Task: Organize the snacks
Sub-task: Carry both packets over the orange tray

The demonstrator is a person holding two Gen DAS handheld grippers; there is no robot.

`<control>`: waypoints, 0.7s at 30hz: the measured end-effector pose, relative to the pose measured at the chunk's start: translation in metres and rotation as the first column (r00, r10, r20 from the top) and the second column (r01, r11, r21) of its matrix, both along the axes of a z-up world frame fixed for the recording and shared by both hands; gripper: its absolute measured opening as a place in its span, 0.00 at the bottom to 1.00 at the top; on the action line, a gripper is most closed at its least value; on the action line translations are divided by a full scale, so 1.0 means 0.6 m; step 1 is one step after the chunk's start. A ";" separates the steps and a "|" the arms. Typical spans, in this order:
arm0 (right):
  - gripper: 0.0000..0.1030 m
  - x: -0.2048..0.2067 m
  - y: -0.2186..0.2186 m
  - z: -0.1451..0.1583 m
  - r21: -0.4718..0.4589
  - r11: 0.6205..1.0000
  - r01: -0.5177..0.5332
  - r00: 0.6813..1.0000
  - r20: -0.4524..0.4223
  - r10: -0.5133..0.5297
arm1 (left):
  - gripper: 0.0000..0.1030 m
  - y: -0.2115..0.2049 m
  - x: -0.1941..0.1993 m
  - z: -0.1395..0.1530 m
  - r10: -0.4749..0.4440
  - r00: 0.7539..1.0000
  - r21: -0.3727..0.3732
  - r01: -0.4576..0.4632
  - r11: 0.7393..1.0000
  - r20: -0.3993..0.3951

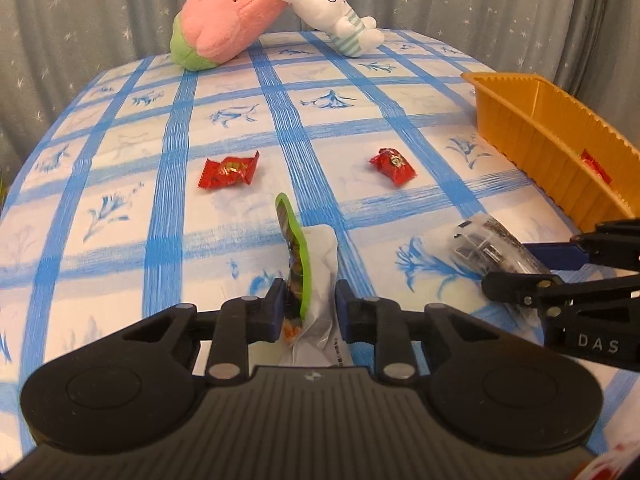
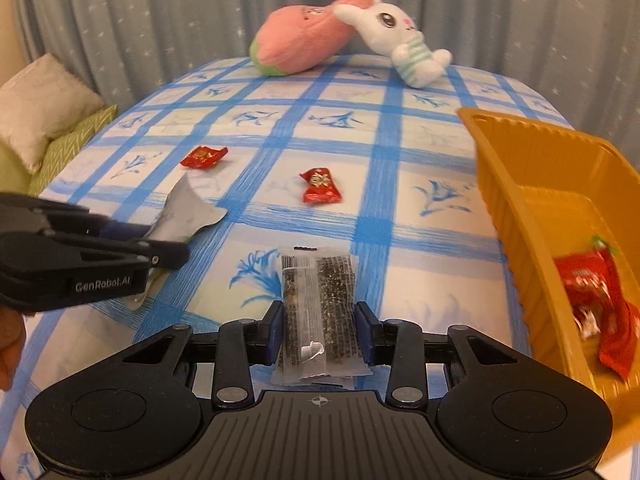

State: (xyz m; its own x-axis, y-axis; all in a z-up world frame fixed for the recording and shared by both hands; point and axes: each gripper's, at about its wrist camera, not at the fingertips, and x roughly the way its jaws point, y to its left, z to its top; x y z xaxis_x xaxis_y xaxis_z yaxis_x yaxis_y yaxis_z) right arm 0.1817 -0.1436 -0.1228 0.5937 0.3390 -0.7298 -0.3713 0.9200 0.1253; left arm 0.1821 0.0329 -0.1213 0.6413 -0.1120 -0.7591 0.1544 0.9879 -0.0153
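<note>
My left gripper (image 1: 310,300) is shut on a silver snack pouch with a green edge (image 1: 316,248), held upright above the blue-checked tablecloth. My right gripper (image 2: 320,320) is shut on a clear packet of dark sesame bar (image 2: 320,280). In the right wrist view the left gripper (image 2: 156,238) and its pouch (image 2: 188,212) come in from the left. In the left wrist view the right gripper (image 1: 520,268) and its packet (image 1: 484,244) sit at the right. Two red candies (image 1: 228,172) (image 1: 394,166) lie loose mid-table. An orange tray (image 2: 504,184) at the right holds red snack packs (image 2: 592,280).
A pink plush (image 1: 228,24) and a white rabbit plush (image 1: 340,12) lie at the table's far edge against a grey star-print curtain. A cream pillow (image 2: 40,108) on a green cushion sits beyond the table's left edge. Part of a hand shows at the left (image 2: 10,344).
</note>
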 end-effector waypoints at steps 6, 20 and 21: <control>0.36 -0.039 -0.024 0.019 0.013 0.999 0.048 0.999 -0.010 -0.048 | 0.22 -0.022 -0.044 0.012 0.018 1.000 -0.035 -0.018 0.999 -0.013; 0.36 -0.162 -0.109 0.088 0.060 0.988 0.144 0.990 -0.006 -0.144 | 0.22 -0.099 -0.169 0.089 0.015 1.000 -0.118 -0.014 0.993 0.010; 0.36 -0.169 -0.115 0.094 0.067 0.986 0.152 0.988 -0.007 -0.152 | 0.22 -0.106 -0.178 0.093 0.011 1.000 -0.117 -0.010 0.993 0.011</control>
State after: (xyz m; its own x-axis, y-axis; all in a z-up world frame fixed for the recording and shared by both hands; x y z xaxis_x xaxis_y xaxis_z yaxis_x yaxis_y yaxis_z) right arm 0.0802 -0.2126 -0.0667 0.6409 0.2930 -0.7095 -0.2277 0.9553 0.1888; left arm 0.0754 -0.0308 -0.0655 0.6515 -0.1928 -0.7337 0.1450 0.9810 -0.1290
